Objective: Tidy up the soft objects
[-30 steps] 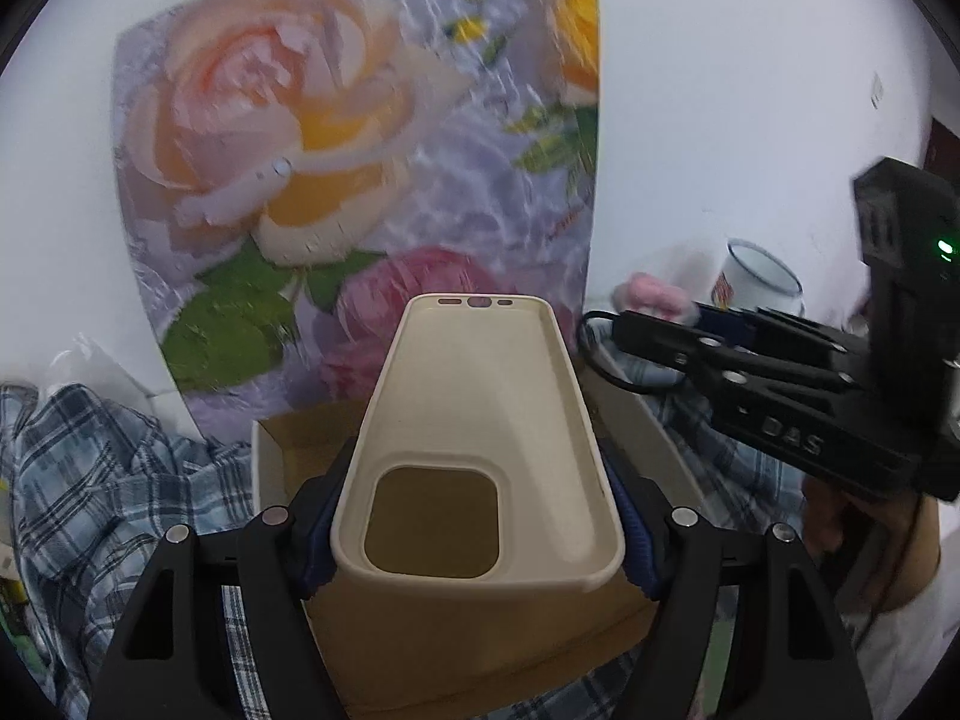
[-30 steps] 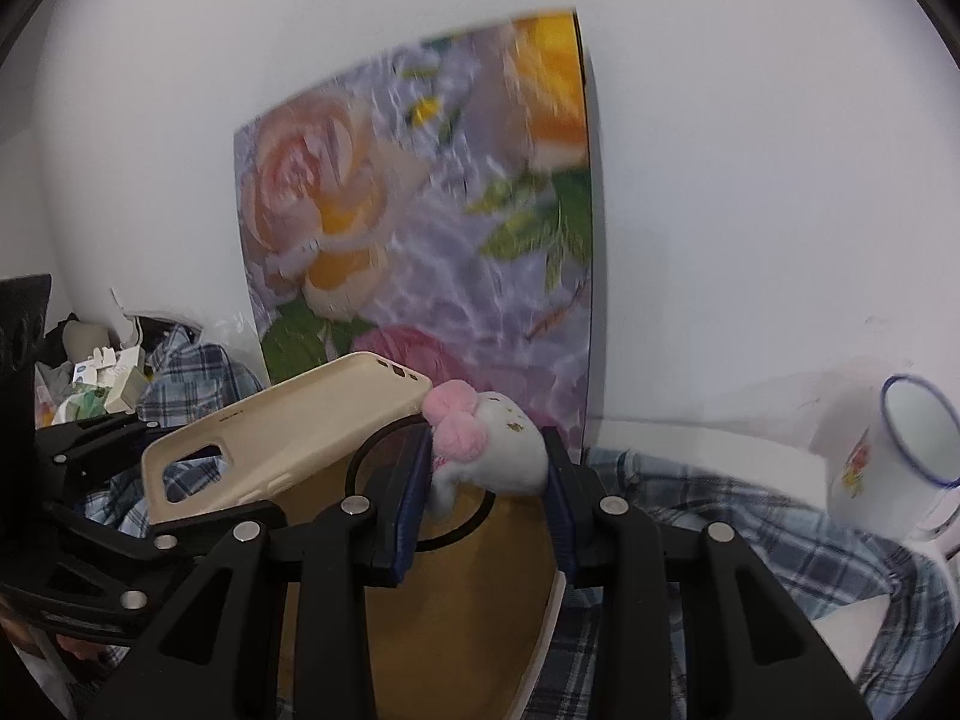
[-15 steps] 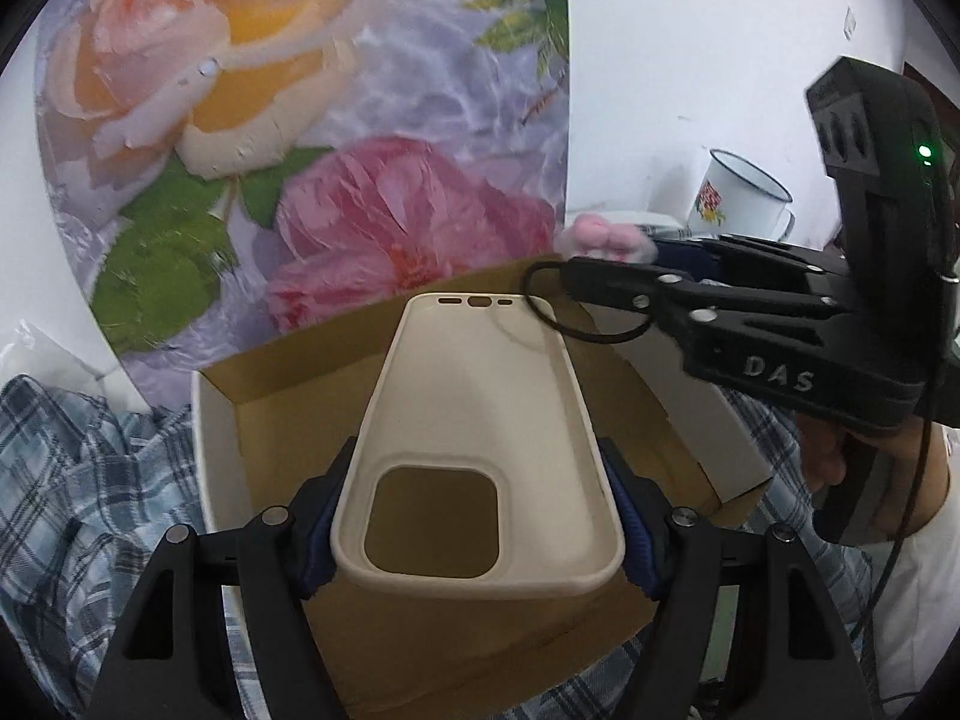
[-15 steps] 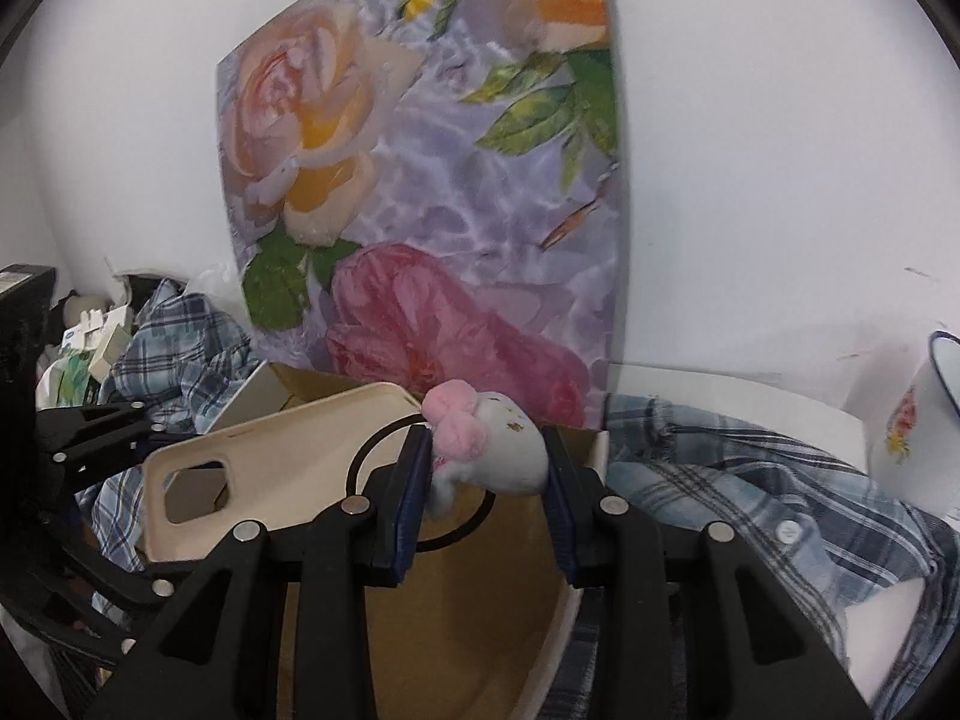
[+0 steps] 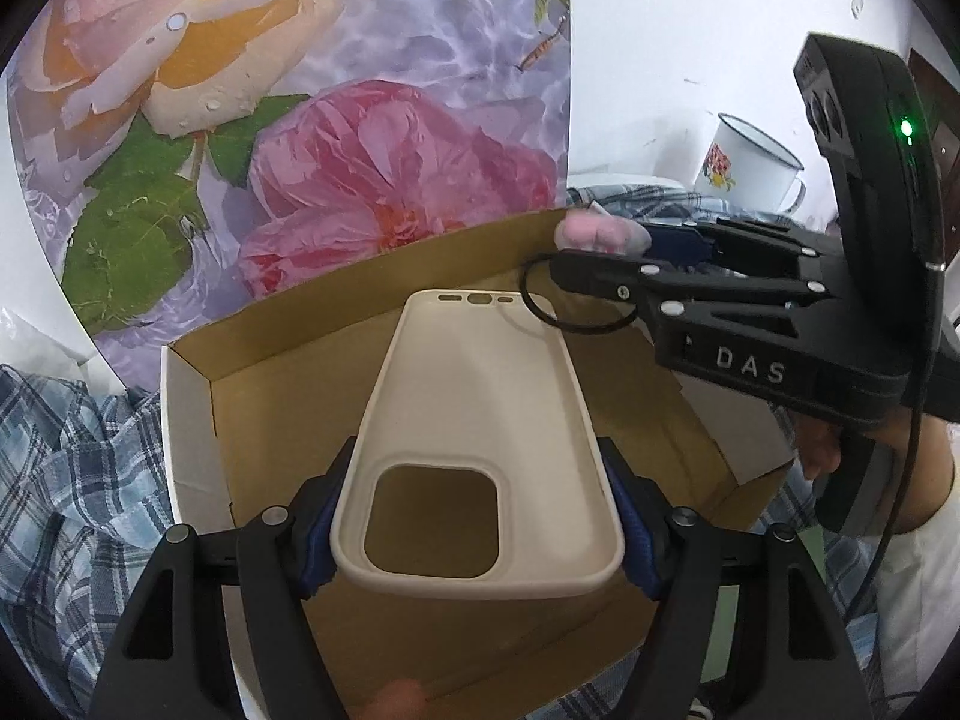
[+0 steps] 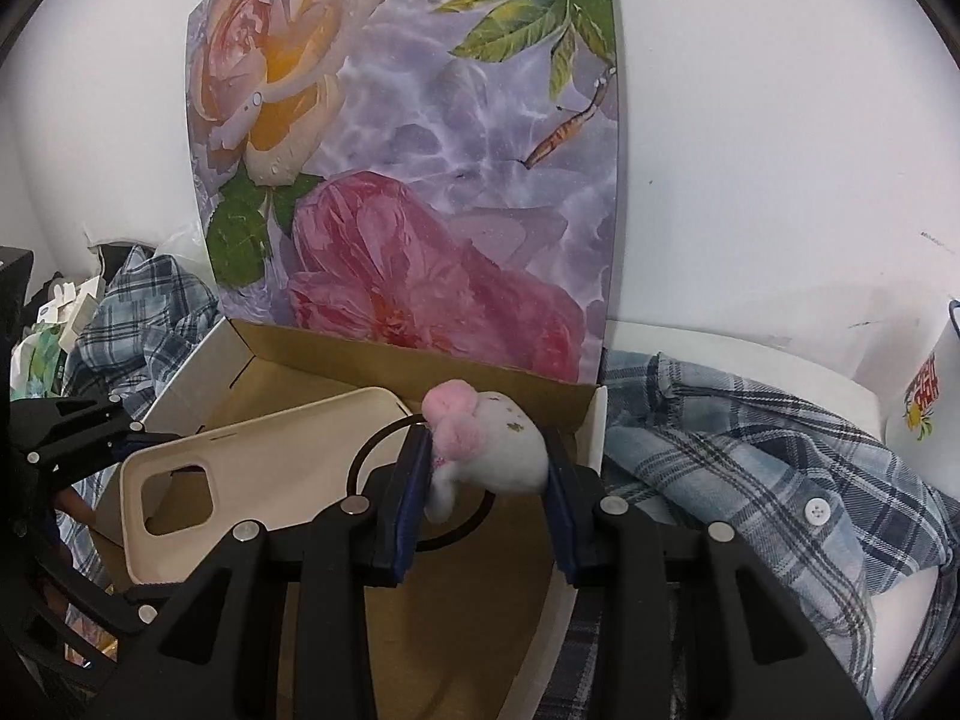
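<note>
Two soft things over the cardboard box (image 5: 198,396), frame centre: bendy cream phone case (image 5: 480,438) clamped edgewise in left tongs (image 5: 477,531); plush charm (image 6: 489,447), light, squashy, probably barely pinched as right tongs (image 6: 487,495) ease apart.

White surface (image 6: 750,342) mostly hidden under plaid cloth (image 6: 750,456). On it: open cardboard box (image 5: 270,372) at frame centre, enamel mug (image 5: 744,165) upper right w/ flower print, floral board (image 6: 408,150) standing behind box against wall.
</note>
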Demonstrator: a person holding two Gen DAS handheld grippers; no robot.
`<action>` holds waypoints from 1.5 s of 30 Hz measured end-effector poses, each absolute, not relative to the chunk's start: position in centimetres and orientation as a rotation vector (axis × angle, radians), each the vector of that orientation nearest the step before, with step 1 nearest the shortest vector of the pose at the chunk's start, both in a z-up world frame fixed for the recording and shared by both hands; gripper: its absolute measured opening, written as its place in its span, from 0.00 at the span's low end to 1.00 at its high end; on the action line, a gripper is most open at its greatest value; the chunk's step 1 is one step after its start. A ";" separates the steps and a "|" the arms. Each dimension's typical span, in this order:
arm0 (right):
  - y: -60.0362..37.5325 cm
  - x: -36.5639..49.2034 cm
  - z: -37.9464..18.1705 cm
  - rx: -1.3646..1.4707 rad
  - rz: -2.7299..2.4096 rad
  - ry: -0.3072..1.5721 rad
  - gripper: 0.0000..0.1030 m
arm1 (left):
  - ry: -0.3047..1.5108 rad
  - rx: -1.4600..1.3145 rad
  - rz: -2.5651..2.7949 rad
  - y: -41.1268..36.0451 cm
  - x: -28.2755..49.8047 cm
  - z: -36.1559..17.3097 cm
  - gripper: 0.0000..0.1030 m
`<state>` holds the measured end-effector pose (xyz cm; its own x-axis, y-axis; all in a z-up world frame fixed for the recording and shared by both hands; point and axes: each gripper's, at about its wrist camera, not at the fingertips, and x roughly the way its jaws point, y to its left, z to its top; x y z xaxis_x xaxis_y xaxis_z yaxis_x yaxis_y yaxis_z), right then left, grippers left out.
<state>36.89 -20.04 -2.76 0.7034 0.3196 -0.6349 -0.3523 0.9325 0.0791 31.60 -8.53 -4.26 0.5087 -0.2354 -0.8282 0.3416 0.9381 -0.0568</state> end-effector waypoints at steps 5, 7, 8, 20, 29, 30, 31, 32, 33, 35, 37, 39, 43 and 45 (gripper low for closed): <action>-20.1 36.6 -2.1 -0.025 0.379 0.668 0.88 | 0.935 0.099 -0.366 -7.9 31.3 -3.0 0.75; -20.1 36.2 -1.6 -0.023 0.359 0.645 0.95 | 0.899 0.101 -0.354 -7.7 31.1 -2.2 1.00; -20.1 36.0 -1.3 -0.027 0.357 0.633 0.96 | 0.878 0.099 -0.349 -7.5 30.9 -1.9 1.00; -20.3 34.7 1.1 -0.021 0.382 0.566 0.99 | 0.714 0.126 -0.234 -5.9 29.3 2.0 1.00; -20.5 33.1 3.4 -0.021 0.397 0.512 1.00 | 0.618 0.057 -0.185 -4.1 27.9 5.2 1.00; -20.5 32.7 3.8 -0.023 0.403 0.501 1.00 | 0.608 0.042 -0.190 -3.9 27.6 5.6 1.00; -20.4 32.4 4.2 -0.023 0.408 0.491 1.00 | 0.598 0.024 -0.198 -3.7 27.2 6.2 1.00; -20.4 32.2 4.5 -0.023 0.410 0.487 1.00 | 0.589 0.018 -0.198 -3.6 27.0 6.5 1.00; -20.4 31.9 4.9 -0.024 0.409 0.482 1.00 | 0.574 0.017 -0.189 -3.6 26.7 7.1 1.00; -20.3 31.4 5.4 -0.030 0.407 0.472 1.00 | 0.549 0.022 -0.174 -3.6 26.1 7.9 1.00; -20.3 30.9 6.1 -0.038 0.407 0.461 1.00 | 0.529 0.018 -0.171 -3.7 25.6 8.5 1.00; -20.1 30.3 6.7 -0.048 0.401 0.446 1.00 | 0.507 0.015 -0.174 -3.8 25.0 9.2 1.00; -20.1 29.0 8.2 -0.056 0.405 0.412 1.00 | 0.466 0.028 -0.165 -4.3 23.8 10.6 1.00; -20.1 28.3 9.0 -0.058 0.408 0.395 1.00 | 0.446 0.037 -0.162 -4.6 23.2 11.2 1.00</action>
<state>28.27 -20.14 8.99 0.8434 0.3746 -0.3852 -0.3970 0.9175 0.0232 23.19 -4.57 11.20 0.8896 -0.1479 -0.4321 0.1639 0.9865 -0.0001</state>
